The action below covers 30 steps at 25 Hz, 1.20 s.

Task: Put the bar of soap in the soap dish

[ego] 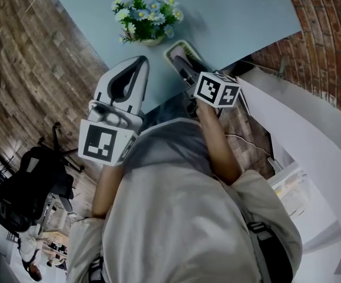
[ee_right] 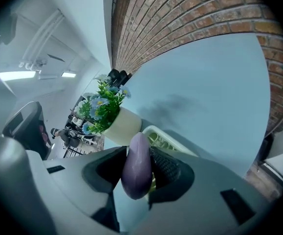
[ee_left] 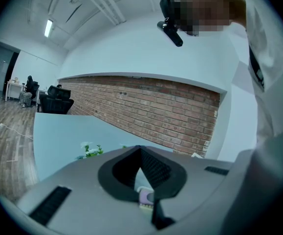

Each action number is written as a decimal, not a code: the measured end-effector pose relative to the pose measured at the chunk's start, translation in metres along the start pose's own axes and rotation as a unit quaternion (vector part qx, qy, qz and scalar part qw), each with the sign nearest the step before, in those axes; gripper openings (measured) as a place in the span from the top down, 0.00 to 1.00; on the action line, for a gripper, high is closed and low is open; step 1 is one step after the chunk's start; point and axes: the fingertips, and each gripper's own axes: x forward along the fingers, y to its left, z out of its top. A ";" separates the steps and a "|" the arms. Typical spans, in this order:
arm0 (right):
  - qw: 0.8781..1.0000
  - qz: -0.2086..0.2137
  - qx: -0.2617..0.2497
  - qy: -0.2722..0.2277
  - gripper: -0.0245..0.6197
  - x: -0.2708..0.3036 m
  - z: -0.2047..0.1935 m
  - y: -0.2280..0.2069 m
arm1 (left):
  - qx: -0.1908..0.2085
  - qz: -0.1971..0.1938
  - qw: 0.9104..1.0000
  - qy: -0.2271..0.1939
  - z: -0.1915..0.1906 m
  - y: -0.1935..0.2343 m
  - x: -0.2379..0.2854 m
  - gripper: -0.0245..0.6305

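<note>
Nearest me, on my side of the soap dish (ee_right: 171, 139), the right hand-held gripper (ee_right: 140, 153) is clenched on the bar of soap (ee_right: 136, 173). The bar is a smooth purple oval held on edge between the two pads, with its upper end sticking out past the tips. The dish, a pale slatted tray, lies just beyond and below the bar on the counter (ee_right: 214, 82). I can't tell for sure whether the bar is over the rim yet or only at its near end.

To the dish's left and back towards me, the left hand-held gripper (ee_left: 140, 150) is closed tip to tip with nothing gripped. It hangs off the counter's near edge and takes no part in this.

To do this step well, I'd bring the bar squarely over the slats and turn it flat so its broad face goes down. I'd lower it until it rests there, and only then let the jaws part. A bar this rounded and slick could skid out if dropped from height.

Just beyond the dish, on its left, stands a cream flower pot (ee_right: 124, 126) of small blue and white blooms, close enough to nudge. Farther off is a brick wall (ee_right: 180, 13).

I can read no brand or lettering anywhere. The marker cube (ego: 218, 90) on each gripper carries only black-and-white square patterns.
</note>
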 end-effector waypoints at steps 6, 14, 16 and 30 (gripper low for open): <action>0.999 -0.015 -0.031 0.012 0.71 0.003 -0.001 0.002 | 0.000 0.000 1.000 -0.002 0.001 -0.002 -0.001 0.96; 0.997 -0.031 -0.072 0.029 0.71 0.004 -0.004 0.000 | 0.000 0.003 1.000 -0.002 0.000 -0.001 -0.001 0.96; 0.996 -0.033 -0.078 0.034 0.71 0.003 -0.005 -0.001 | -0.002 0.002 1.000 -0.003 -0.001 -0.003 0.000 0.96; 0.992 -0.045 -0.107 0.038 0.71 0.001 -0.001 -0.003 | 0.001 0.000 1.000 -0.002 0.000 -0.006 0.003 0.96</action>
